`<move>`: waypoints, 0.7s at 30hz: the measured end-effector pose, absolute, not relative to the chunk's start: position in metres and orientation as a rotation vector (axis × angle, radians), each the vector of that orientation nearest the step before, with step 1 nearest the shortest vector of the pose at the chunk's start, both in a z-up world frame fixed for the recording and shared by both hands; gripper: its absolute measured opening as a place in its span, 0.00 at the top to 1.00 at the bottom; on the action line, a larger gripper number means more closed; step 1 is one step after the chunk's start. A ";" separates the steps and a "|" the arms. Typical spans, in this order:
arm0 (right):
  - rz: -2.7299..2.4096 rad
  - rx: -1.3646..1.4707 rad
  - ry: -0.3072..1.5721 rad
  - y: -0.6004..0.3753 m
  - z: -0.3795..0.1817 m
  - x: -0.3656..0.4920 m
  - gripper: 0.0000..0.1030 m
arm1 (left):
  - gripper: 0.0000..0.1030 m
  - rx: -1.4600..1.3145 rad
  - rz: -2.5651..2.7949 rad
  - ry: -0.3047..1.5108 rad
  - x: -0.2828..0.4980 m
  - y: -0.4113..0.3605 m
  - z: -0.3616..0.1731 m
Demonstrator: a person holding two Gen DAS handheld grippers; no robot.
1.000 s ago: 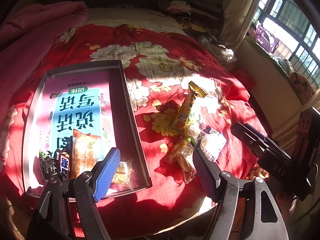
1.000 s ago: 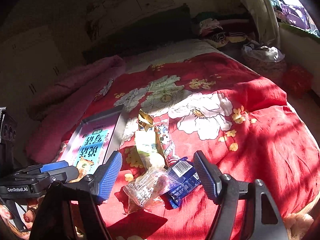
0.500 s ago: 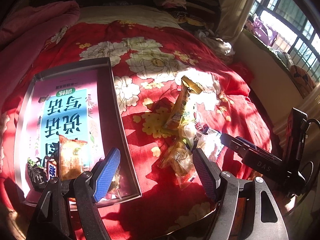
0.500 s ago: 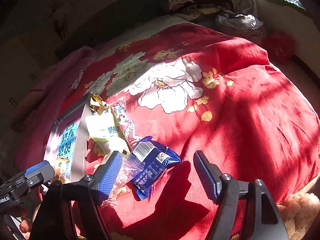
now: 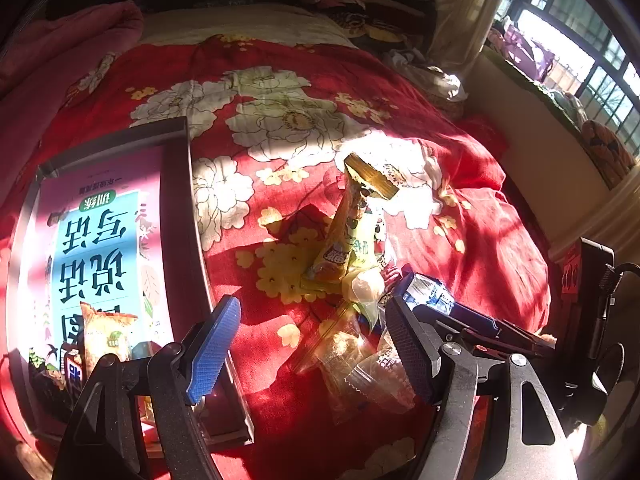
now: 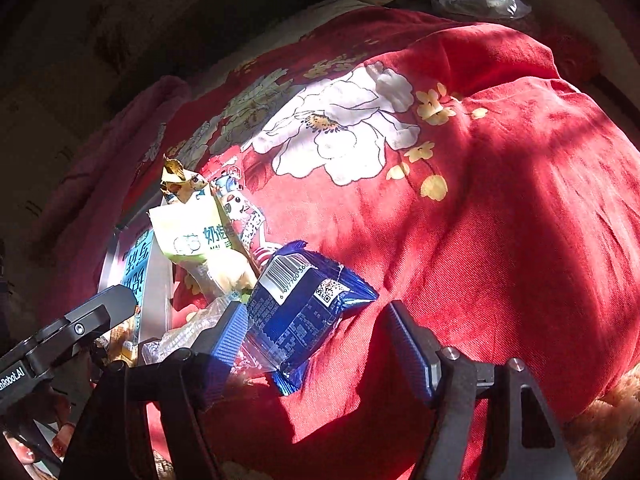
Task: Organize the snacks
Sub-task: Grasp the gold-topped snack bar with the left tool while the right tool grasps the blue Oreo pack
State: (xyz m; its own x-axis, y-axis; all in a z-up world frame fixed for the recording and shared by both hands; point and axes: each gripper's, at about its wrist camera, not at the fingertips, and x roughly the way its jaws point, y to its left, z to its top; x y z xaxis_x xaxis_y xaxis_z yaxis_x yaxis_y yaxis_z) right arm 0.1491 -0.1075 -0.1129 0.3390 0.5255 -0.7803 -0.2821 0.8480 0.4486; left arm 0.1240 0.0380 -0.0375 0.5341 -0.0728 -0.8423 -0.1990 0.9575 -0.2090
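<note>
A pile of snacks lies on the red floral bedspread (image 5: 280, 128). My left gripper (image 5: 310, 348) is open above clear-wrapped pastries (image 5: 352, 360), which lie between its blue pads without being pressed. A yellow snack pack (image 5: 348, 236) stands behind them. My right gripper (image 6: 320, 340) is open over a blue packet (image 6: 304, 308) with a barcode; the packet lies between the fingers, beside the left pad. A pale yellow pack (image 6: 200, 236) lies beyond it. At the left, a dark tray (image 5: 176, 216) holds a printed sheet and an orange-yellow snack bag (image 5: 106, 336).
The other gripper's black body (image 5: 480, 328) reaches in from the right in the left wrist view. A pink blanket (image 5: 60, 52) lies at the back left. Clothes (image 5: 352, 12) pile by the headboard. A curtain and window (image 5: 580, 48) stand at the right, past the bed's edge.
Both grippers have come down closer to the snack pile. The right one has rolled and now straddles the blue packet. The left one has shifted right, from the tray's edge to over the clear-wrapped pastries.
</note>
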 end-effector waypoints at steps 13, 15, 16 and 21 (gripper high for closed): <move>0.562 0.132 1.078 -0.082 -0.114 0.160 0.38 | 0.26 -0.335 0.068 1.021 0.160 0.036 -0.044; 0.577 0.106 1.069 -0.080 -0.114 0.159 0.44 | 0.26 -0.359 0.063 1.024 0.168 0.037 -0.044; 0.578 0.096 1.064 -0.080 -0.113 0.159 0.44 | 0.26 -0.369 0.058 1.023 0.172 0.038 -0.044; 0.581 0.120 1.060 -0.086 -0.112 0.161 0.50 | 0.26 -0.403 0.060 1.023 0.190 0.044 -0.042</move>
State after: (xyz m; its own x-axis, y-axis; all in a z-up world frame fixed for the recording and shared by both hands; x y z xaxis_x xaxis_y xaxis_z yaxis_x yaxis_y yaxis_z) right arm 0.1610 -0.0860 -0.1125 0.3549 0.5048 -0.7869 -0.3926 0.8444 0.3646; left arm 0.1896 0.0442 -0.0424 0.5262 -0.1377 -0.8391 -0.2348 0.9249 -0.2990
